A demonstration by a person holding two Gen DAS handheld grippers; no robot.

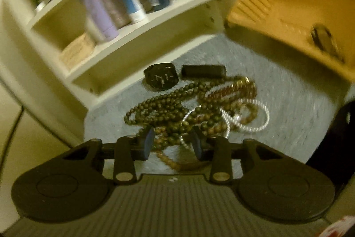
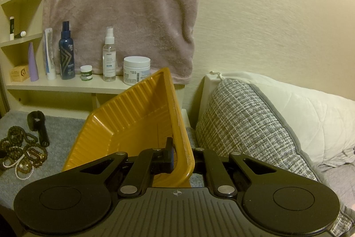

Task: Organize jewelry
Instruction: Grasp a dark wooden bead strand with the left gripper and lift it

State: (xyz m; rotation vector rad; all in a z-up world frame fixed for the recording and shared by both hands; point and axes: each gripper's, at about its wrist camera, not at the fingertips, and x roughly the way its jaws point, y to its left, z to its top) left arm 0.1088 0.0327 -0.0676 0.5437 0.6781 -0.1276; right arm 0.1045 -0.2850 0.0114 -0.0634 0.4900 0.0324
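Observation:
A tangle of dark green and brown bead necklaces (image 1: 177, 112) with a white pearl strand (image 1: 253, 119) lies on the grey cloth; in the right wrist view the pile (image 2: 20, 148) is at the far left. A black watch (image 1: 160, 76) and its strap (image 1: 203, 71) lie just behind it. My left gripper (image 1: 172, 143) hangs over the pile's near edge, its jaws apart with brown beads showing between the pads. My right gripper (image 2: 179, 157) is shut on the rim of a ribbed yellow tray (image 2: 137, 117), which it holds tilted up; the tray's wall hides its right finger.
A cream shelf (image 2: 66, 84) carries bottles, tubes and jars behind the jewelry. A pinkish towel (image 2: 122, 3) hangs above it. A grey woven cushion (image 2: 244, 117) and a white pillow (image 2: 310, 108) lie to the right. The yellow tray (image 1: 299, 3) looms at upper right in the left wrist view.

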